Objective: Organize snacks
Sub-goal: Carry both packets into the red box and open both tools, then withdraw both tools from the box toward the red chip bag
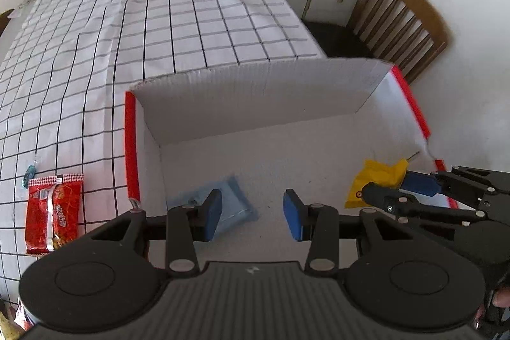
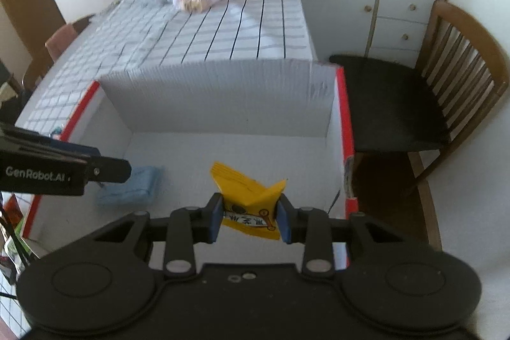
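Only leftward, red packet outside box.

The white words "GenRobot.AI" stood on the black side of the left gripper, as the right wrist view showed. The crumpled yellow plastic snack packet carried a white label with dark Chinese characters, seen upside down and too blurred to read. The red foil snack packet on the table had yellow print, also unreadable.

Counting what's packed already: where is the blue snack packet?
The blue snack packet lies on the box floor, left side, just under the open left gripper.
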Available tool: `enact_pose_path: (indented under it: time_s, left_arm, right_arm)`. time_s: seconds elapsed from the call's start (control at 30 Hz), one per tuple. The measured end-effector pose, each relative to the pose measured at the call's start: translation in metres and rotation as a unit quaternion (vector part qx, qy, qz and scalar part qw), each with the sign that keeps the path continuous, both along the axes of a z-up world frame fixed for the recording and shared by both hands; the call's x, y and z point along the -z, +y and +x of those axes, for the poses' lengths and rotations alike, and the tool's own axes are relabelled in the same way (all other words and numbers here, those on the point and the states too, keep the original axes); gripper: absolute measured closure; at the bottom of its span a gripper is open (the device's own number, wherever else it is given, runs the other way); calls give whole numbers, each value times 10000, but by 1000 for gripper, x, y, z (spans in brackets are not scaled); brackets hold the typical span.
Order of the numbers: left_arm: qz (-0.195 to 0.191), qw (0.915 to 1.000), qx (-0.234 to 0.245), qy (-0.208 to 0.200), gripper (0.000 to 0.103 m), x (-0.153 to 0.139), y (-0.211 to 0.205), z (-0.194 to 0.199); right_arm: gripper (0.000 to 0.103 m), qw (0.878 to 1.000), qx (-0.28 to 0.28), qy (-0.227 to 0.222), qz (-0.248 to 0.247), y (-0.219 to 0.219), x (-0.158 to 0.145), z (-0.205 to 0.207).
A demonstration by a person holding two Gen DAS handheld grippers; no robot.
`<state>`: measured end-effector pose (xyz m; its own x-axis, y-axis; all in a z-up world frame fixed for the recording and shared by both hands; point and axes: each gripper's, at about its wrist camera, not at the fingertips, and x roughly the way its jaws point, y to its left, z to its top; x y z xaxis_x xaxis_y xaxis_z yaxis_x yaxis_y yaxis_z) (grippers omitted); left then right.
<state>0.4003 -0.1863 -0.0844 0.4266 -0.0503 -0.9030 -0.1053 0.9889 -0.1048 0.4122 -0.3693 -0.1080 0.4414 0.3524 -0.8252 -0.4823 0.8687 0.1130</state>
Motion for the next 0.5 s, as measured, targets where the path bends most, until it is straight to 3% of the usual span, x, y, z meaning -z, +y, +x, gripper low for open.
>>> enact_pose_path:
  time_s: [0.23, 0.5]
  left_arm:
    - [8, 9998, -97, 186, 61, 15, 1, 2]
    - [-68, 9997, -196, 112, 61, 16, 4, -11]
  right_arm:
    - [67, 9995, -272, 77, -171, 9, 10, -2]
    - [61, 9995, -303, 13, -49, 4, 5, -7]
